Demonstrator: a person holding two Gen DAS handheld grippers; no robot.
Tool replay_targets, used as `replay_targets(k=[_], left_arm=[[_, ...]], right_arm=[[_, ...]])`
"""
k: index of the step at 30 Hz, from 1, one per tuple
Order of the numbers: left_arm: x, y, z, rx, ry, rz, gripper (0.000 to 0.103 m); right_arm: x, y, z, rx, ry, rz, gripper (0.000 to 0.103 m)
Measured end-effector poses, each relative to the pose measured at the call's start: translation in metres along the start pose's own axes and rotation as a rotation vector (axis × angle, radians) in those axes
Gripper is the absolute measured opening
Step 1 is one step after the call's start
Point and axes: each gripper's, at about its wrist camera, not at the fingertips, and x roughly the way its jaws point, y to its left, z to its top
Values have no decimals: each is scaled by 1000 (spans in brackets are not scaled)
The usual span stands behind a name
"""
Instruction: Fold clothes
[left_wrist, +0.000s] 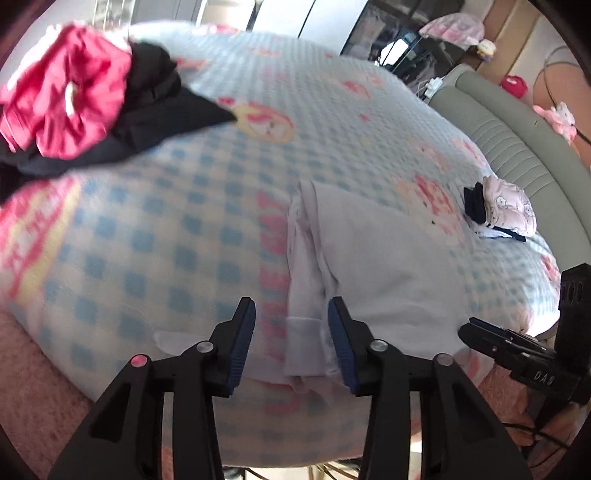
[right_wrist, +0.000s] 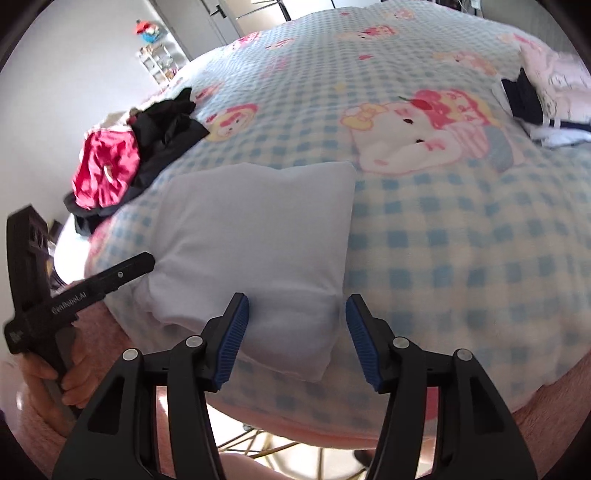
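"GenRobot.AI" lettering on left gripper (right_wrist: 147, 260) body.

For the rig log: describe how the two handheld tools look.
Both tools, left and right, have black angular plastic fingers with ribbed blue pads and silver pivot screws. The left body carries white lettering. No sleeves show.

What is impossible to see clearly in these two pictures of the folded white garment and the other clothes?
- Folded white garment: its near edge, in both wrist views, sits behind the open left gripper and open right gripper.
- Red garment on black clothes: blurred in the left view, so their type is unclear.
- Small pile: too small in the left view, cut by the frame edge in the right.
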Motion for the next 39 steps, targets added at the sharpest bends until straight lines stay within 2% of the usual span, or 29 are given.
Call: replay_targets(k=[4,7,11,14,17,18,21,24,27,29,30,33,39], left_arm=[[-24,-15,0,21,-181,-68,41],[-11,-29,-1,64,-129,-100,41],[34,-29,-6,76,52,49,41],[35,-9,0,-22,102,55,41],[19,-5,12,-40,34,26,38],[13,-5,18,-38,-10,-5,38],[10,-18,43,3,-77,-57,38],[27,-39,59,90,-59,-59,38],[46,-47,59,131,-14,-54,38],[54,-48,57,151,-10,-3,38],[56,-48,54,158,-7,21,38],[67,-42,50,131,28,23,38],[81,-31,42,120,52,51,35]], right_arm=[[-1,6,1,-13,0,15,57],[9,10,-3,-28,17,-15,58],[16,12,-7,-52,35,-29,58],[8,10,-4,-69,37,-9,57],[-5,3,7,-73,9,-17,57],[-9,-1,13,-64,-6,-12,57],[-17,-14,35,-38,-44,-3,57],[-7,-19,60,-31,-44,-16,57],[8,-15,75,-36,-30,25,57],[24,-11,78,-47,-4,7,57],[32,-9,77,-48,12,-11,57],[52,-11,70,-17,36,-19,57],[68,-25,54,56,10,-6,57]])
